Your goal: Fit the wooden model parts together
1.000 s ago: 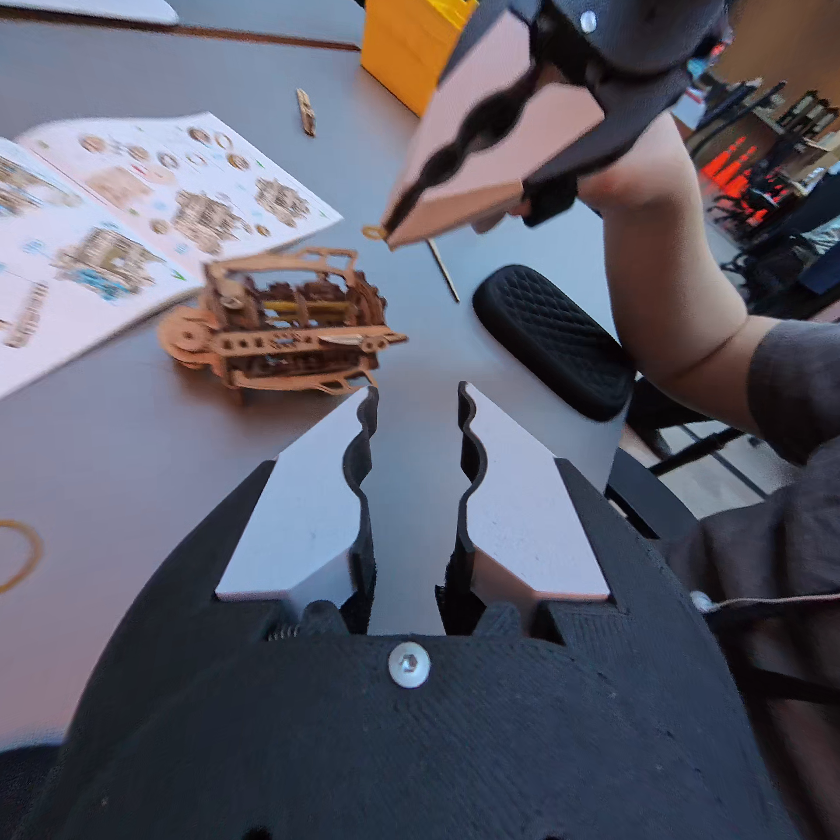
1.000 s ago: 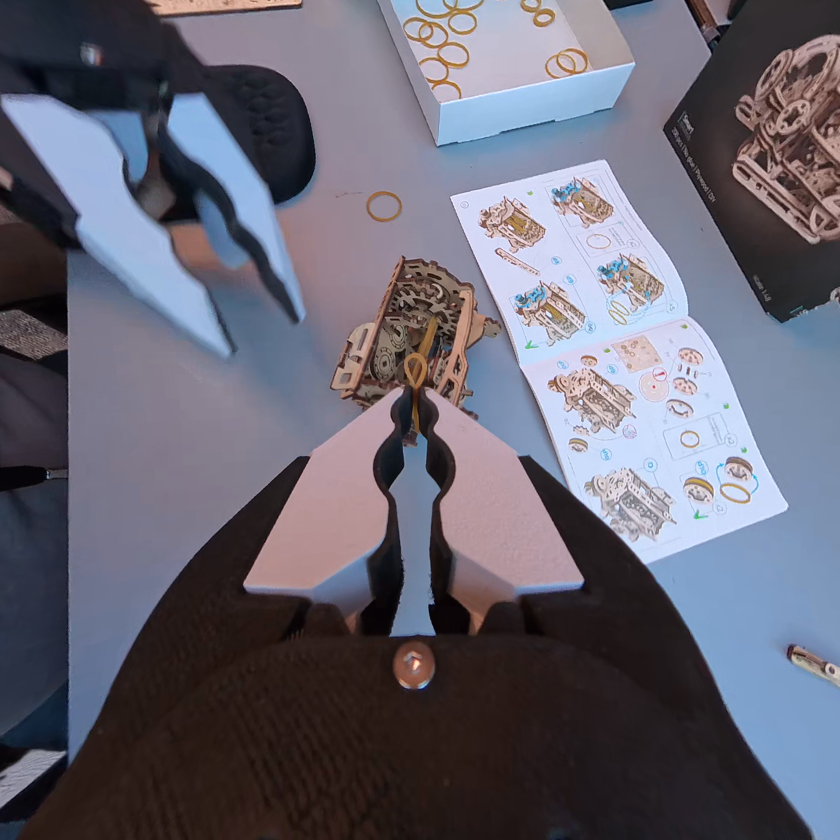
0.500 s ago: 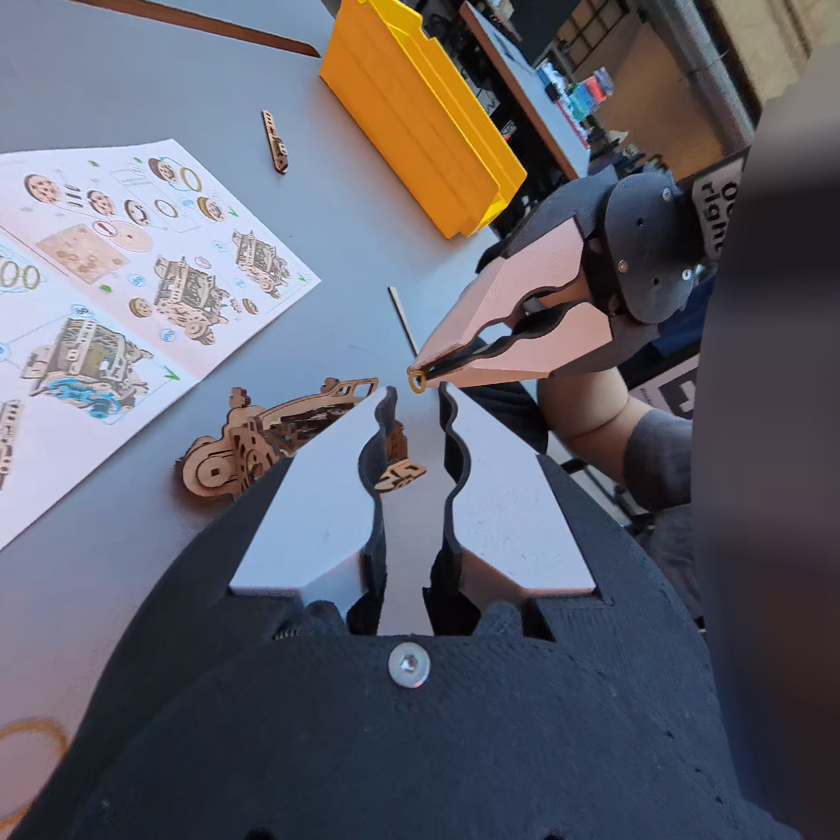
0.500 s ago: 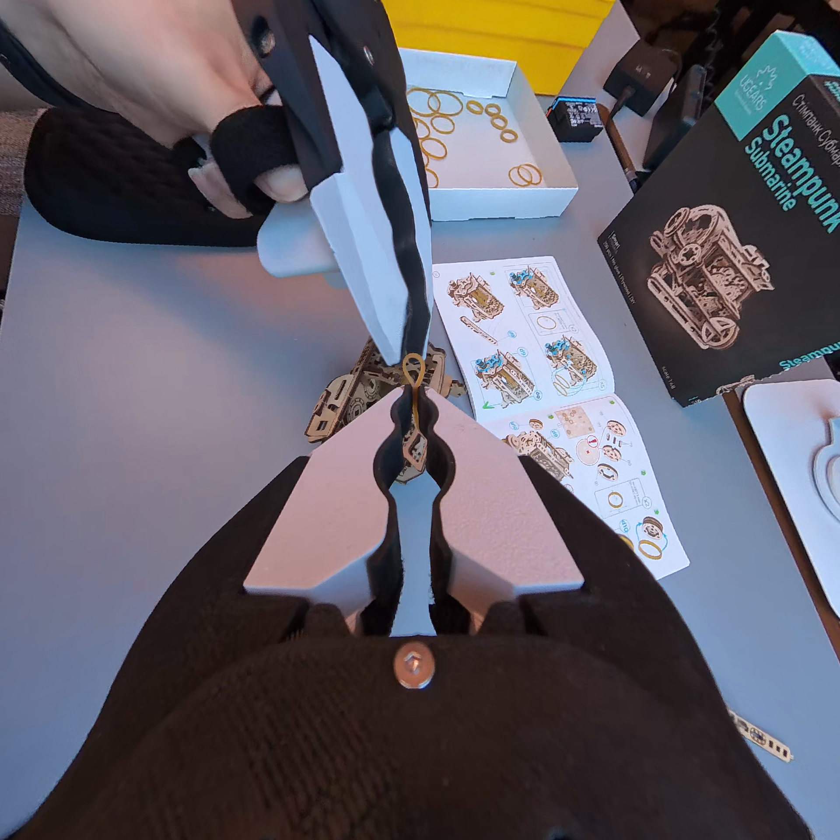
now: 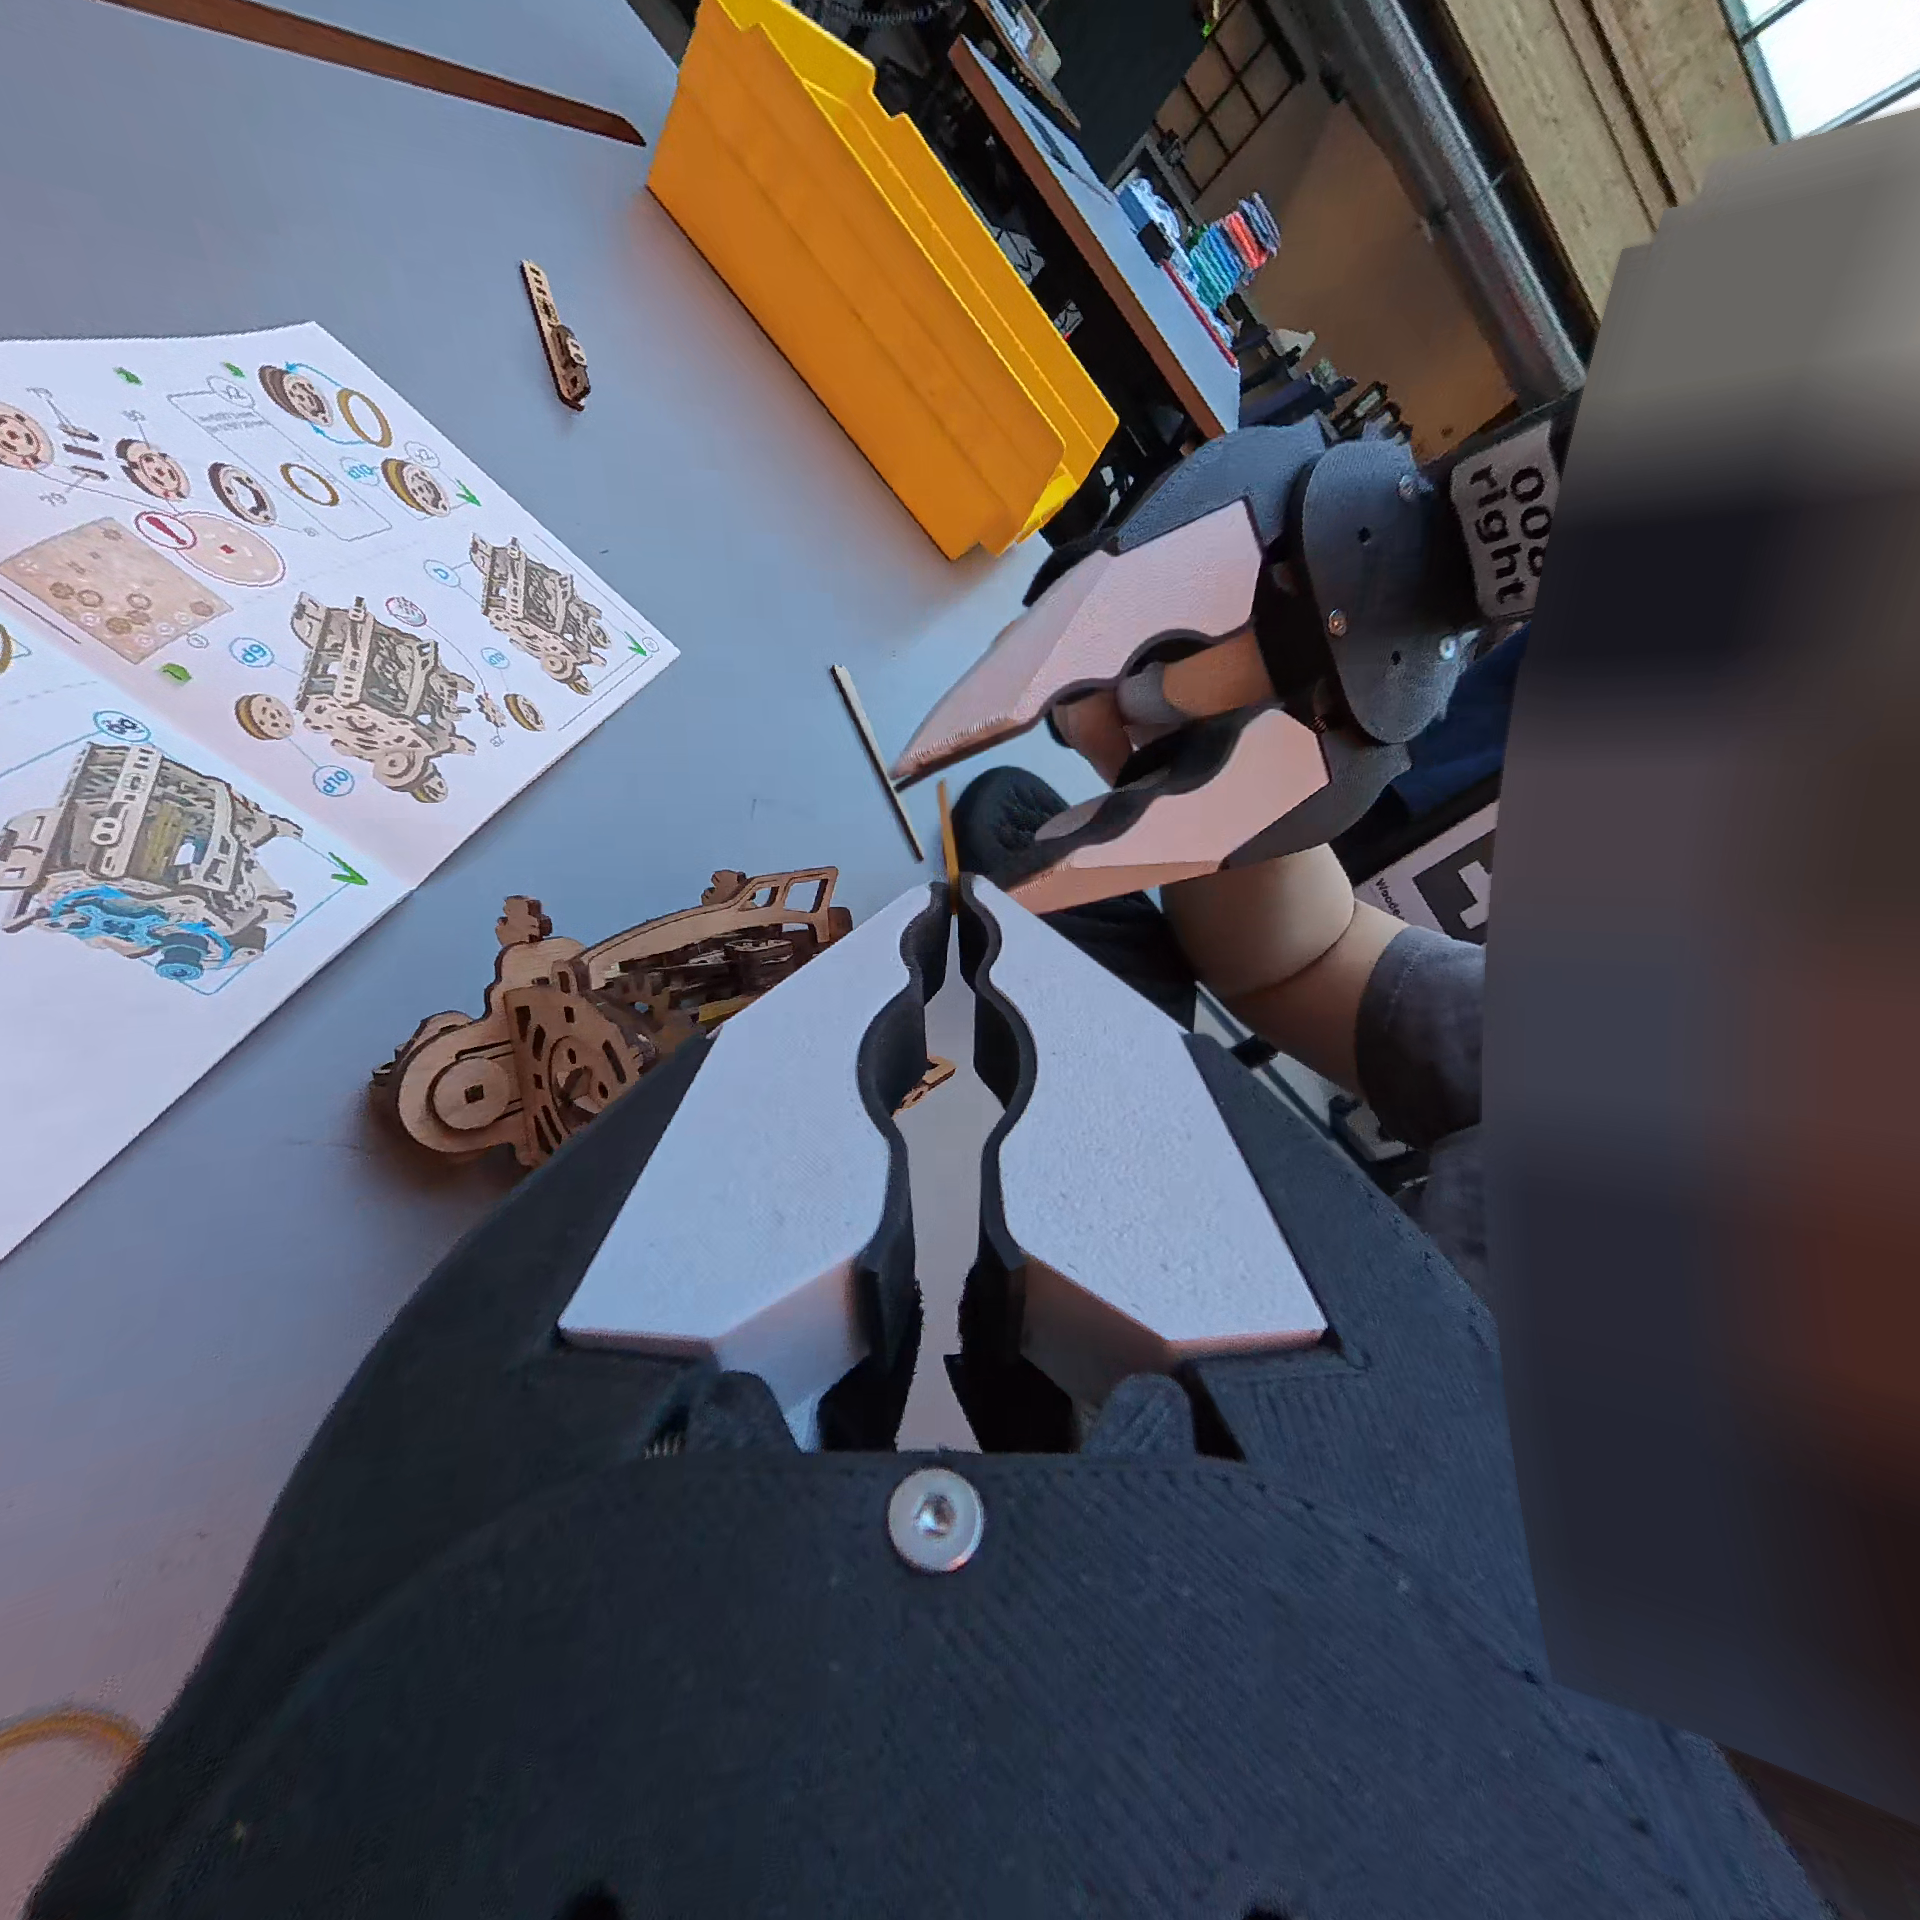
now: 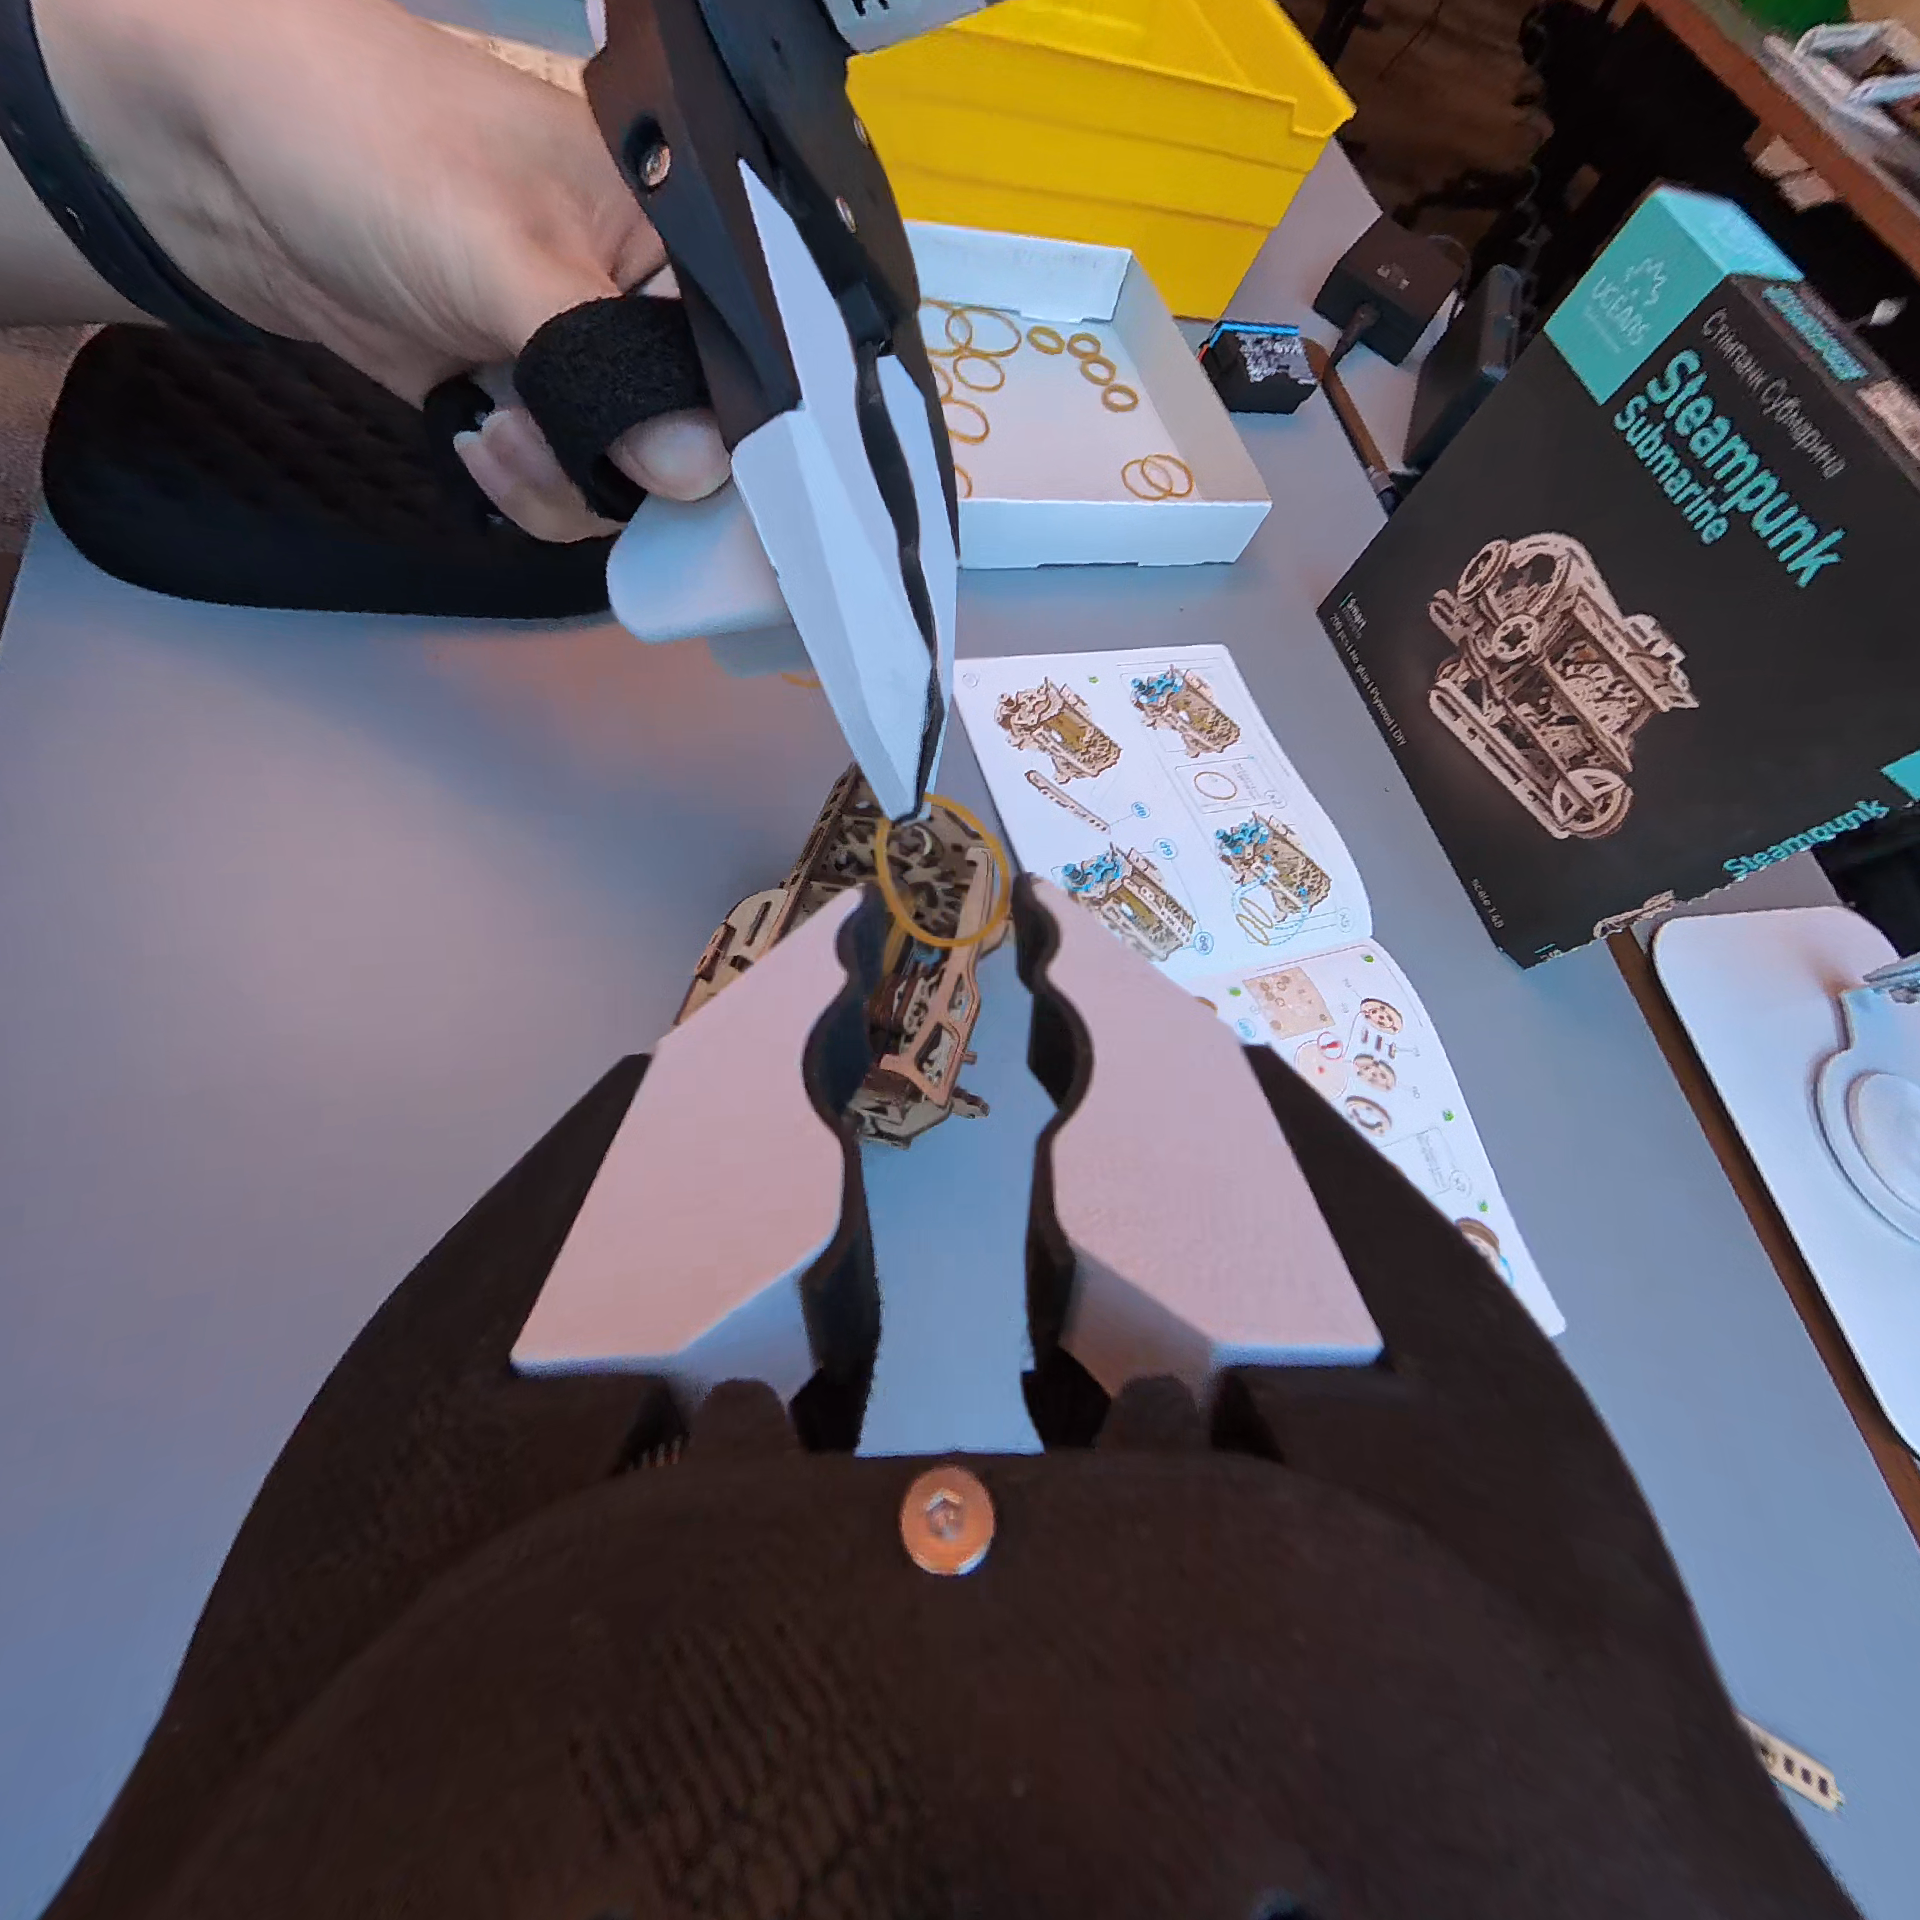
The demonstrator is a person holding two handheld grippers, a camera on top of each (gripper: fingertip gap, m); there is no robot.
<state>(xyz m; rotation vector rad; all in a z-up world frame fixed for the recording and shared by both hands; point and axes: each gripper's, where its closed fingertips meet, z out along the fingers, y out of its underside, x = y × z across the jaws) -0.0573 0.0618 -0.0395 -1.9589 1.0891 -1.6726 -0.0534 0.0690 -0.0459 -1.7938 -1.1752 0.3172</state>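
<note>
Left tool (image 5: 954, 902): tips pressed together on a thin yellow rubber band (image 6: 940, 883), which hangs from them as an open loop in the right wrist view. In the left wrist view only a short yellow strip of the band shows above the closed tips.

Right tool (image 6: 940, 904): jaws parted to a moderate gap, with nothing gripped. The loop of the band hangs just in front of and between its two tips. Seen from the left wrist view, the right tool (image 5: 961, 805) comes in from the right side, its fingers spread, their ends close to the left tool's tips.

Wooden model (image 5: 582, 1029): a partly built laser-cut assembly of gears and frames, lying on the grey bench (image 5: 208, 1299) directly beneath the two tools. Neither tool touches it.

Instruction sheet (image 6: 1226, 894): open flat on the bench just beside the model.

White tray (image 6: 1132, 520): farther back on the bench, holding more yellow bands. Behind it stands a yellow bin (image 6: 1091, 135).

Dark product box (image 6: 1621, 644): propped at the right of the sheet.

Loose pieces: a small wooden strip (image 5: 556, 332) and a thin stick (image 5: 876, 758) lie on the bench, apart from the model.
</note>
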